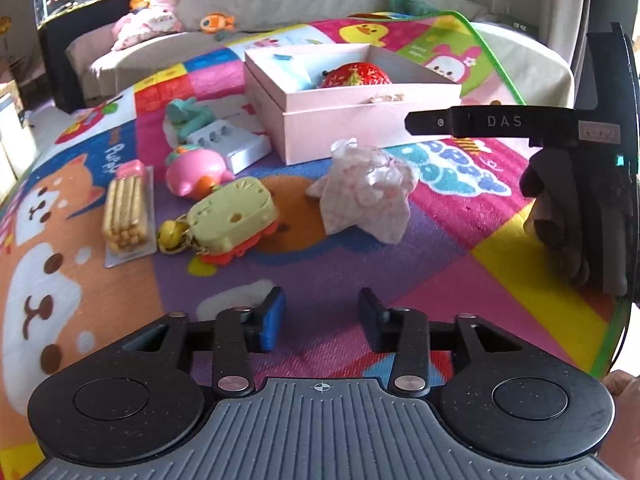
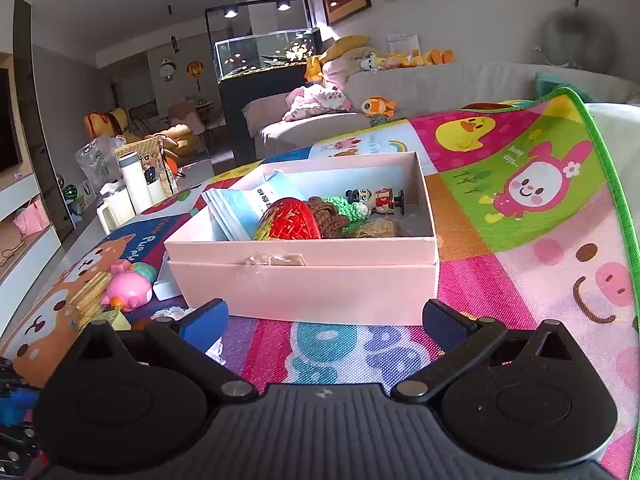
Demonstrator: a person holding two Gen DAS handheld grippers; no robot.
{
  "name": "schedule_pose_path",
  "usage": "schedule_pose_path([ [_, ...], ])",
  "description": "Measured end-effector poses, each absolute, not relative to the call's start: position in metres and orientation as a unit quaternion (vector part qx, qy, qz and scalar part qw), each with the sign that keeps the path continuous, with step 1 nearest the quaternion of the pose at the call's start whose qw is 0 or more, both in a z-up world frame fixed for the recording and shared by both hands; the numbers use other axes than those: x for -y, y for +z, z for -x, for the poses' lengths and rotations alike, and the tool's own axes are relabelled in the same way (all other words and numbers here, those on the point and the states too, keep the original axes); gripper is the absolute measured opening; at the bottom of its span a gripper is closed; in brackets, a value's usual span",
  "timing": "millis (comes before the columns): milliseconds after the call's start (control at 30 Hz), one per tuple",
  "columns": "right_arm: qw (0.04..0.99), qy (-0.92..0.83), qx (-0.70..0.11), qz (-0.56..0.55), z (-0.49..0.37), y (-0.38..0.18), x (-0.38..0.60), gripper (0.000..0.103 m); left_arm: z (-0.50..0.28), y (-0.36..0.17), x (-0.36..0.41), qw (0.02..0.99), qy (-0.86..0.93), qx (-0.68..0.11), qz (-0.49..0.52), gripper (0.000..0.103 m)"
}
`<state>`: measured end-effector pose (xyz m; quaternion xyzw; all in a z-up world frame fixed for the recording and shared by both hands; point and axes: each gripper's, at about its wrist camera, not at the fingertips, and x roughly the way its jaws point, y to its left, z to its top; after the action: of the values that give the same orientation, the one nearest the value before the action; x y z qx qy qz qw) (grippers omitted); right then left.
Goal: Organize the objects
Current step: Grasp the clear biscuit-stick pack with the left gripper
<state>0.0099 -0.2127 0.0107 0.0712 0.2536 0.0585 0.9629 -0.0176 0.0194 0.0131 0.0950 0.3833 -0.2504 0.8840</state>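
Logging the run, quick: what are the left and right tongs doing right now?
Left tongs: open, holding nothing, above the play mat.
Right tongs: open wide, empty, facing the pink box.

1. One pink box (image 2: pixel 304 280), open.
2. One red strawberry (image 2: pixel 290 220) inside it.
3. One small figurine (image 2: pixel 376 199) in there too, possibly two; they're hard to separate.
4. On the mat (image 1: pixel 520 288): one pink toy (image 1: pixel 192 172), one crumpled wrapper (image 1: pixel 368 188), one biscuit pack (image 1: pixel 126 212), one green keychain toy (image 1: pixel 232 216).

Cartoon play mat (image 1: pixel 500 248) under pink box (image 1: pixel 344 128), crumpled cloth (image 1: pixel 368 192), green toy (image 1: pixel 232 216), pink toy (image 1: pixel 194 170), biscuit pack (image 1: pixel 126 212).
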Motion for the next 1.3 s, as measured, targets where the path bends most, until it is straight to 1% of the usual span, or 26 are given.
schedule_pose_path([
  [67,0.963,0.059,-0.254,-0.071,-0.010,0.011,0.213,0.103,0.018,0.012,-0.014,0.885,-0.253,-0.379,-0.095,0.059],
  [100,0.963,0.059,-0.254,-0.071,-0.010,0.011,0.213,0.103,0.018,0.010,-0.011,0.884,-0.258,-0.377,-0.097,0.068],
  [133,0.963,0.060,-0.254,-0.072,-0.010,0.011,0.213,0.103,0.017,0.010,-0.008,0.883,-0.264,-0.377,-0.099,0.082],
  [167,0.963,0.060,-0.254,-0.072,-0.010,0.011,0.213,0.103,0.016,0.008,-0.004,0.879,-0.273,-0.379,-0.100,0.090],
  [200,0.963,0.059,-0.254,-0.072,-0.010,0.011,0.213,0.103,0.015,0.006,0.002,0.872,-0.285,-0.383,-0.103,0.102],
  [267,0.963,0.060,-0.253,-0.072,-0.009,0.011,0.213,0.103,0.016,0.004,0.012,0.873,-0.281,-0.379,-0.125,0.103],
  [433,0.963,0.061,-0.250,-0.077,-0.009,0.012,0.214,0.103,0.008,0.008,0.005,0.874,-0.284,-0.384,-0.089,0.103],
  [567,0.963,0.062,-0.248,-0.079,-0.009,0.012,0.215,0.103,0.012,0.029,-0.015,0.902,-0.259,-0.338,-0.074,0.103],
  [700,0.964,0.062,-0.247,-0.080,-0.010,0.011,0.215,0.103,-0.013,0.048,-0.056,0.940,-0.153,-0.304,0.016,0.103],
  [800,0.963,0.062,-0.249,-0.080,-0.010,0.011,0.214,0.103,-0.049,0.041,-0.076,0.949,-0.062,-0.309,0.027,0.103],
  [933,0.962,0.063,-0.257,-0.071,-0.012,0.011,0.212,0.103,-0.091,0.016,-0.088,0.931,-0.033,-0.360,0.047,0.103],
  [967,0.961,0.064,-0.262,-0.063,-0.011,0.012,0.210,0.102,-0.095,0.011,-0.090,0.929,-0.038,-0.365,0.056,0.102],
  [1000,0.959,0.073,-0.270,-0.055,-0.010,0.015,0.207,0.101,-0.098,0.008,-0.092,0.927,-0.040,-0.368,0.063,0.099],
  [1033,0.957,0.087,-0.274,-0.045,-0.006,0.019,0.203,0.097,-0.097,0.008,-0.093,0.930,-0.036,-0.361,0.057,0.084],
  [1067,0.957,0.101,-0.271,-0.030,-0.001,0.025,0.196,0.097,-0.097,0.008,-0.093,0.933,-0.029,-0.356,0.048,0.066],
  [1100,0.958,0.117,-0.260,-0.011,0.006,0.033,0.189,0.097,-0.095,0.010,-0.094,0.935,-0.020,-0.352,0.039,0.042],
  [1200,0.956,0.176,-0.230,0.041,0.022,0.057,0.155,0.097,-0.095,0.009,-0.106,0.931,-0.026,-0.354,0.078,0.042],
  [1233,0.952,0.196,-0.229,0.054,0.024,0.061,0.140,0.097,-0.093,0.010,-0.110,0.930,-0.031,-0.353,0.095,0.037],
  [1300,0.940,0.229,-0.240,0.077,0.021,0.060,0.109,0.097,-0.089,0.012,-0.118,0.925,-0.037,-0.357,0.127,0.037],
])
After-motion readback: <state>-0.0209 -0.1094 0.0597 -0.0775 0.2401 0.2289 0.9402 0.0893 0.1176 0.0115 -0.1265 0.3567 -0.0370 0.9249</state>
